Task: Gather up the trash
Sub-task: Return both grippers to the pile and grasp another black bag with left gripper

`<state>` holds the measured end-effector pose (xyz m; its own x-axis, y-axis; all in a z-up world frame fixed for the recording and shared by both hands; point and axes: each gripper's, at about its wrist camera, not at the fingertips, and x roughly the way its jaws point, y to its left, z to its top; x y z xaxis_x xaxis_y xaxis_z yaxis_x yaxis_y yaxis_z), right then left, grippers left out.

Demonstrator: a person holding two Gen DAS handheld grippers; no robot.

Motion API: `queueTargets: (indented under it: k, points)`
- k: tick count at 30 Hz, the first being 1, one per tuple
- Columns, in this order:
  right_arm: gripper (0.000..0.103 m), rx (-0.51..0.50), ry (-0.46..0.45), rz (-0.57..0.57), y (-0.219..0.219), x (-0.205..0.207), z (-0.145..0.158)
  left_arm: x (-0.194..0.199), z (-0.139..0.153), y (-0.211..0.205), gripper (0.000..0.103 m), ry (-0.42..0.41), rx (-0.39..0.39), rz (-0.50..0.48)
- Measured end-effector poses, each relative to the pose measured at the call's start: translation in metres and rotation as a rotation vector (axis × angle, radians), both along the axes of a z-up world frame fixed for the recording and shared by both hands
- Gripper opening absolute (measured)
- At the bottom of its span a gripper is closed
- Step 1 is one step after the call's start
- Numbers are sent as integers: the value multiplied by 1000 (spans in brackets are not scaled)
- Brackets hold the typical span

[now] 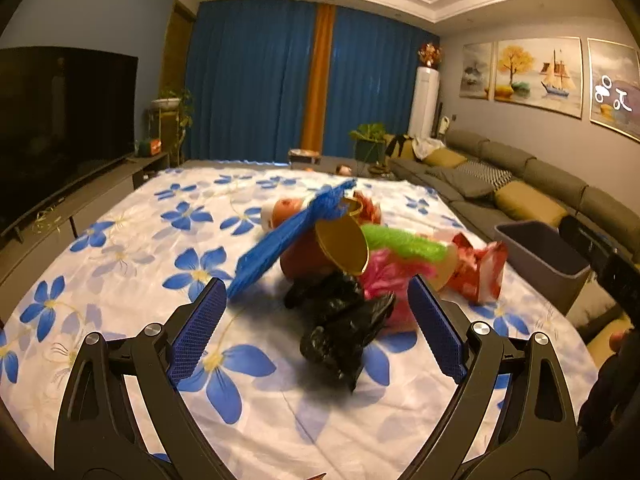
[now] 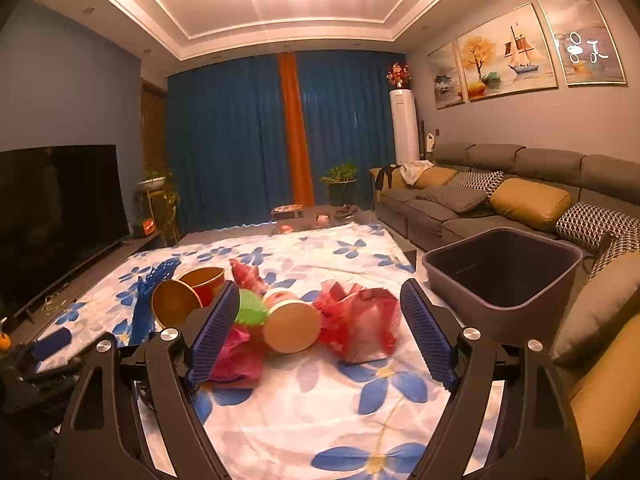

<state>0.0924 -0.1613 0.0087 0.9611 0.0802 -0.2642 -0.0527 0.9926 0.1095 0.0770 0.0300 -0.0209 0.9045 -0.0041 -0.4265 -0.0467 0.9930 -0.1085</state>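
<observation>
floral cloth (image 1: 132, 240): trash pile (image 1: 340, 264) ahead of gaping left gripper (image 1: 316, 312).

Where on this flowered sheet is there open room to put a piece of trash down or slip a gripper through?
The flowered sheet is bare on the TV side, left of the blue net, and in the near strip under both open grippers. Beyond the pile toward the curtains it is bare too. The middle is crowded: black bag, paper cups, red wrapper, right up toward the grey bin.
</observation>
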Motion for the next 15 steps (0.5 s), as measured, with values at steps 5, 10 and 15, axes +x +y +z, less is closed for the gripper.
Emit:
queueTargets:
  k: [5, 10, 15]
  points:
    - [80, -12, 14, 10, 7, 5, -2, 12, -14, -5, 90, 52, 6, -37]
    - [80, -22, 34, 27, 11, 11, -7, 30, -25, -10, 82, 99, 8, -71]
    - [80, -26, 47, 43, 14, 15, -11, 51, -42, -8, 58, 208, 1, -99]
